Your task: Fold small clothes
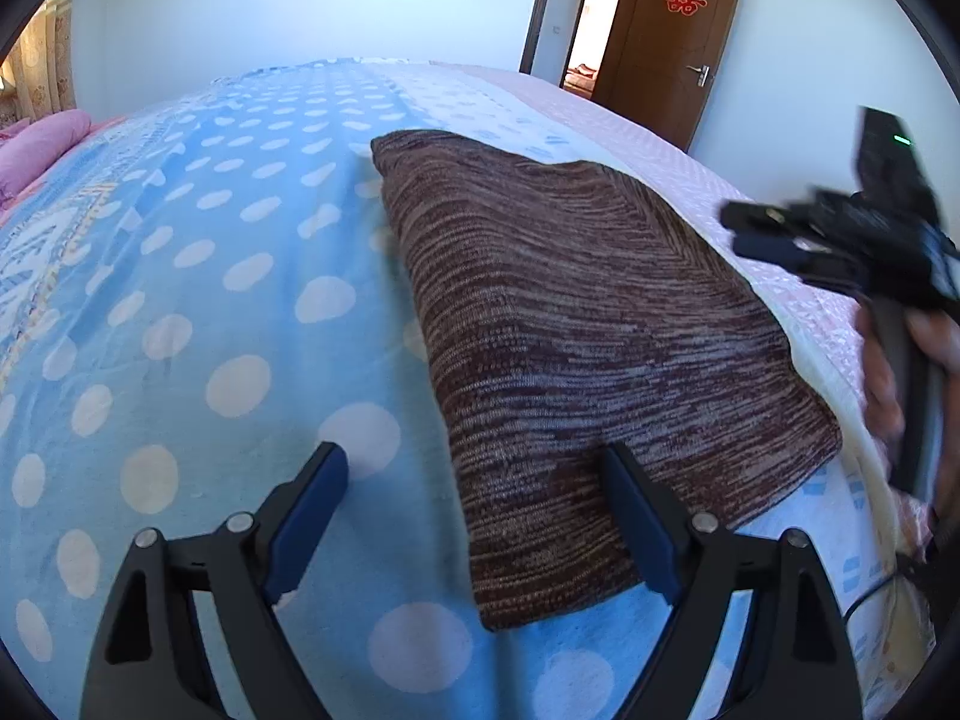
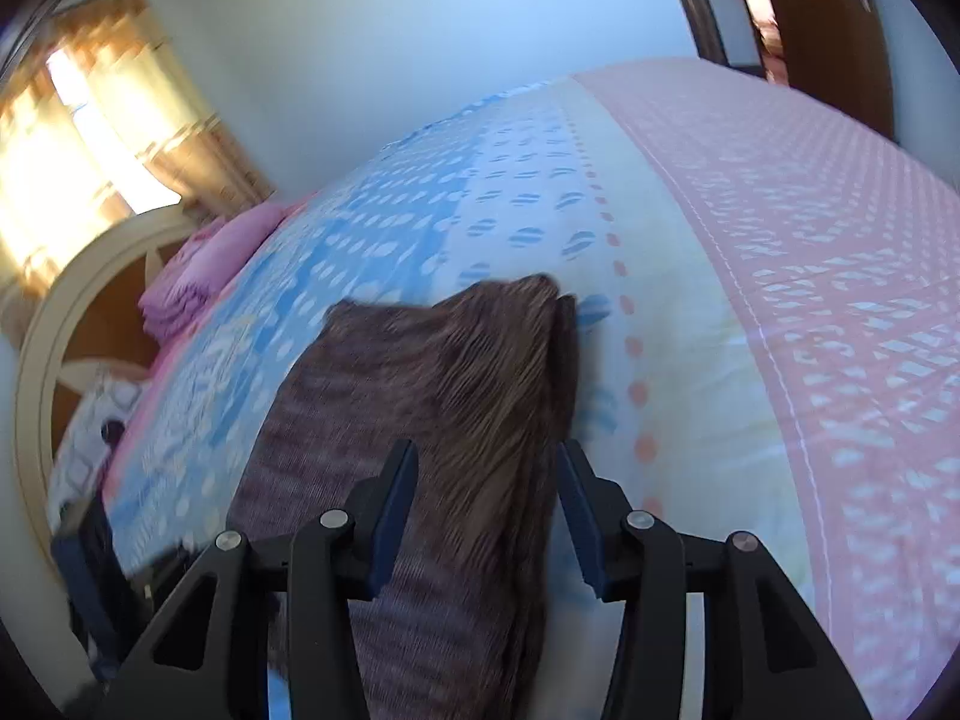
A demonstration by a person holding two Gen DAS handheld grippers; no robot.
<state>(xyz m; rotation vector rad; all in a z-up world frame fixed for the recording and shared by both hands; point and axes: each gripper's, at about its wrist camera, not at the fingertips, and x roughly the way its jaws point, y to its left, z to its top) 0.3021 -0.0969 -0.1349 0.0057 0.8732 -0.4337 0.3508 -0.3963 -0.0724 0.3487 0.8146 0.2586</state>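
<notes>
A brown striped knit garment (image 1: 576, 348) lies folded into a neat rectangle on the bed. My left gripper (image 1: 474, 462) is open and empty, just above the garment's near left edge. My right gripper (image 2: 486, 456) is open and empty, hovering over the garment's (image 2: 432, 420) right folded edge. The right gripper also shows at the right of the left wrist view (image 1: 840, 234), held in a hand, beside the garment's far right side.
The bed has a blue polka-dot blanket (image 1: 210, 312) and a pink patterned cover (image 2: 810, 300). Pink folded bedding (image 2: 198, 276) lies by the headboard (image 2: 54, 324). A brown door (image 1: 666, 36) stands open behind.
</notes>
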